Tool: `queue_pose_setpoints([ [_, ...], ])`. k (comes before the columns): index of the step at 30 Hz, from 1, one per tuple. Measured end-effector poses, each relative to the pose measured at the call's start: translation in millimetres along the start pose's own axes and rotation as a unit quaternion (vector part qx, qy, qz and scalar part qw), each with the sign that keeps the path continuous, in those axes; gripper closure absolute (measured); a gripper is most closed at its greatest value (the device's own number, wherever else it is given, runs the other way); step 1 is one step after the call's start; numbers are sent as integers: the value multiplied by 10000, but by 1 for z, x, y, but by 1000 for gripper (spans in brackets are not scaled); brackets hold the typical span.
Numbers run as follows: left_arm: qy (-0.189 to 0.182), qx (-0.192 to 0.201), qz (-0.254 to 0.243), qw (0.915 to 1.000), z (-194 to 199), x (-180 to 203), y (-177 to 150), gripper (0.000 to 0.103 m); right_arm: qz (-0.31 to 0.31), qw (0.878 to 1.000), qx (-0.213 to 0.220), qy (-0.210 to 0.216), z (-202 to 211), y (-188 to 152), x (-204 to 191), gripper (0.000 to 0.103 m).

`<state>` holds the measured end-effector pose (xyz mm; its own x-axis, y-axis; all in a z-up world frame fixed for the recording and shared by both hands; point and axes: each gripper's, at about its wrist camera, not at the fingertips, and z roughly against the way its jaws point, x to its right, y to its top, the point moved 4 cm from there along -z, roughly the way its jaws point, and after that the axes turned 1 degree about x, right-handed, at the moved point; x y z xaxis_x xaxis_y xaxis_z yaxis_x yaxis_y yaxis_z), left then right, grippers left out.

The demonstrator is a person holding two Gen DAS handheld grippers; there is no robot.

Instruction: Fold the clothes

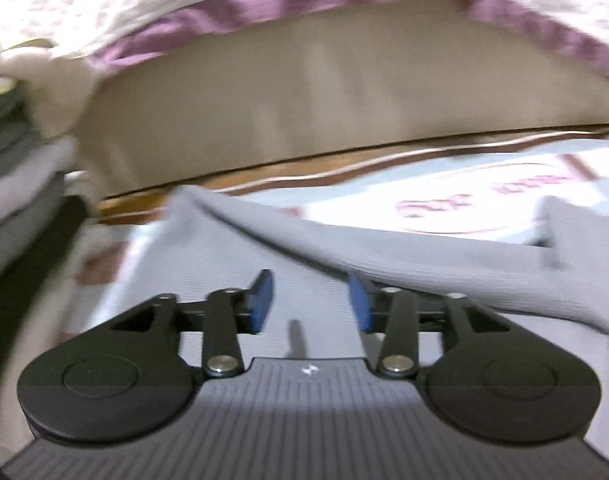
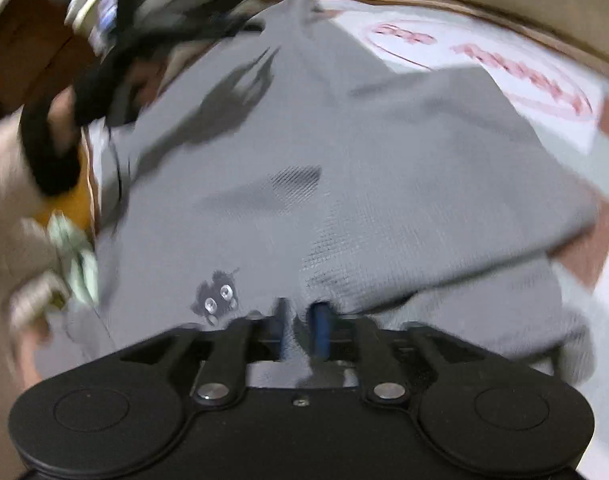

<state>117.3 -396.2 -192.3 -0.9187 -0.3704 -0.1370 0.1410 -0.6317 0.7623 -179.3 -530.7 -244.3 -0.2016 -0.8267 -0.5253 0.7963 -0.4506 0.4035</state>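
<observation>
A grey knit garment (image 2: 344,184) lies spread on a printed mat, with a small dark print (image 2: 216,300) near its close edge. My right gripper (image 2: 301,330) sits at that edge. Its blue pads (image 2: 321,328) stand close together and pinch a fold of the grey cloth. In the left wrist view, a raised fold of the same grey garment (image 1: 384,248) runs across from the left to the lower right. It drapes over the outer side of my left gripper's right finger. My left gripper (image 1: 310,300) is open, its blue pads (image 1: 260,300) well apart with only flat cloth beneath them.
A stack of folded clothes (image 1: 12,168) stands at the left, and shows blurred as the clothes stack (image 2: 104,20) at the top left. A beige bed side (image 1: 324,96) with a purple-edged floral blanket (image 1: 264,0) rises behind. The pale mat with red lettering (image 2: 504,68) extends right.
</observation>
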Motion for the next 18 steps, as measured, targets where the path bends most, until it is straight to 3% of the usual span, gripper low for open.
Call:
queue_pose_setpoints([
  [1, -49, 5, -54, 10000, 0, 7, 0, 58, -360, 9991, 193, 110, 6, 2, 7, 46],
  [4, 76, -64, -26, 9999, -10, 5, 0, 59, -1474, 9847, 858, 361, 32, 7, 30, 44],
  [7, 154, -236, 706, 9971, -23, -23, 0, 58, -2355, 9601, 1479, 302, 53, 9, 58, 43],
  [9, 238, -330, 1186, 9921, -36, -49, 3, 58, -2809, 9468, 1571, 26, 55, 6, 78, 43],
  [13, 455, -325, 1981, 9786, -64, -97, 19, 57, -2482, 9583, 1227, -704, 41, 0, 101, 46],
  [18, 599, -295, 2456, 9671, -94, -123, 45, 45, -2553, 9502, 1669, -637, 30, 16, 116, 43],
])
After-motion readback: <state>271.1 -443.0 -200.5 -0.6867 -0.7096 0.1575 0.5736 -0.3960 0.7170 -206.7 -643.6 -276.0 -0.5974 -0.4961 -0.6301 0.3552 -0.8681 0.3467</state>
